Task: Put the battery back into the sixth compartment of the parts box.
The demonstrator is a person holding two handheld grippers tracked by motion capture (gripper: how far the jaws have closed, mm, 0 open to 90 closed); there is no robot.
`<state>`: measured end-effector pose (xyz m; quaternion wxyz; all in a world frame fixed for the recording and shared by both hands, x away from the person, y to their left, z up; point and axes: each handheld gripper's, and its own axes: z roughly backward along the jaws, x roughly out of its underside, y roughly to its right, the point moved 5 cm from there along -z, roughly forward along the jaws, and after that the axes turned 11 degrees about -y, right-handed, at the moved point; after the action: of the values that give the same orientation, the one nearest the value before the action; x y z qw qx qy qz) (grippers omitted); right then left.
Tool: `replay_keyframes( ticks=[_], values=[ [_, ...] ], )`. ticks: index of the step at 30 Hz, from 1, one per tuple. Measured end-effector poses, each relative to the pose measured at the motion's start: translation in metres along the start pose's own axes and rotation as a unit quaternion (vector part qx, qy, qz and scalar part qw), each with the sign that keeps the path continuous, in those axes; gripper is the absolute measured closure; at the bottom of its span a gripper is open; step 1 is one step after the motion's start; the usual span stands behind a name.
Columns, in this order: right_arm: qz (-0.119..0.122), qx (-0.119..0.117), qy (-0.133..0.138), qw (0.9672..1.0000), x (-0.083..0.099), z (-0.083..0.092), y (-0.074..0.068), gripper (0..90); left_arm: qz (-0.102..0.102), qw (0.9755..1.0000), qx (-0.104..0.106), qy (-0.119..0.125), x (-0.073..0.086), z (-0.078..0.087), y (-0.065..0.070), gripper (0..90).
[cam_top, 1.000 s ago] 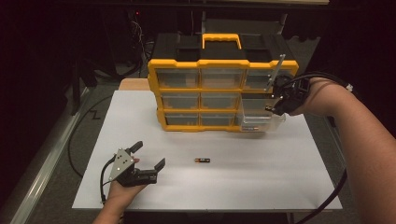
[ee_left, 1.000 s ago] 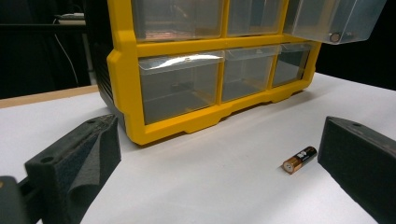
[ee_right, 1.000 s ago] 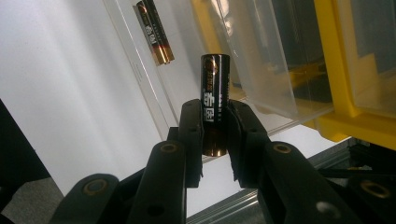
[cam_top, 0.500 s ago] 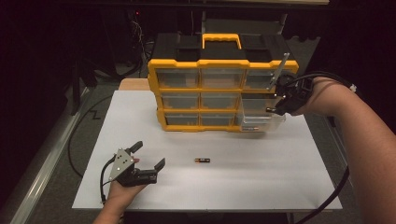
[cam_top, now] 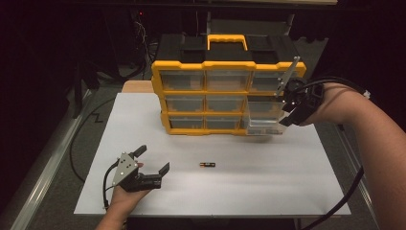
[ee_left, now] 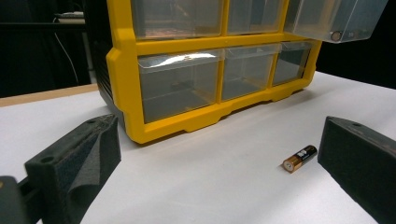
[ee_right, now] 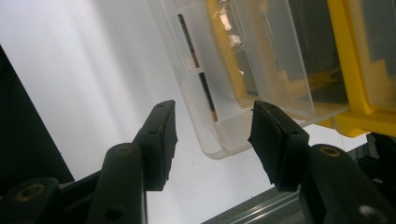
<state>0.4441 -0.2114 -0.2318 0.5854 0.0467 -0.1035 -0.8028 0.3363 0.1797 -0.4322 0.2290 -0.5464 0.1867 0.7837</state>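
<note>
Just now the right gripper's (ee_right: 212, 140) opening fingers (ee_right: 161, 140) flank the drawer's (ee_right: 243, 93) corner, seemingly untouched.

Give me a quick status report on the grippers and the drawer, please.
Right gripper jaws just opening, pads off the pulled-out clear drawer. Left gripper open, resting on the table. Battery loose on the white sheet; nothing blocking.

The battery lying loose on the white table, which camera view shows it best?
The left gripper view: the battery lies close, just left of that gripper's right-hand jaw, with its gold end cap and black-and-copper casing plain. The high view shows it as a tiny dark bar on the white table, in front of the yellow drawer organizer.
</note>
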Motion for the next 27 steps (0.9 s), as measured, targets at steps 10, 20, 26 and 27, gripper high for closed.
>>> replay_keyframes(
  ticks=[10,20,26,27],
  values=[
    [0.017,-0.005,-0.003,0.9998,-0.003,-0.001,-0.020,47.2,-0.002,1.0000,-0.001,0.001,0.000,0.000,0.000,0.5],
    [0.039,-0.018,0.006,0.9991,-0.007,-0.018,-0.040,45.7,-0.004,1.0000,-0.002,0.001,0.000,0.000,0.000,0.4],
    [0.046,-0.026,0.006,0.9986,-0.010,-0.032,-0.049,45.0,-0.004,1.0000,-0.002,0.001,0.000,0.000,0.000,0.5],
    [0.049,-0.024,0.003,0.9985,-0.010,-0.034,-0.050,45.0,-0.005,1.0000,-0.002,0.001,0.000,0.000,0.000,0.5]
  ],
)
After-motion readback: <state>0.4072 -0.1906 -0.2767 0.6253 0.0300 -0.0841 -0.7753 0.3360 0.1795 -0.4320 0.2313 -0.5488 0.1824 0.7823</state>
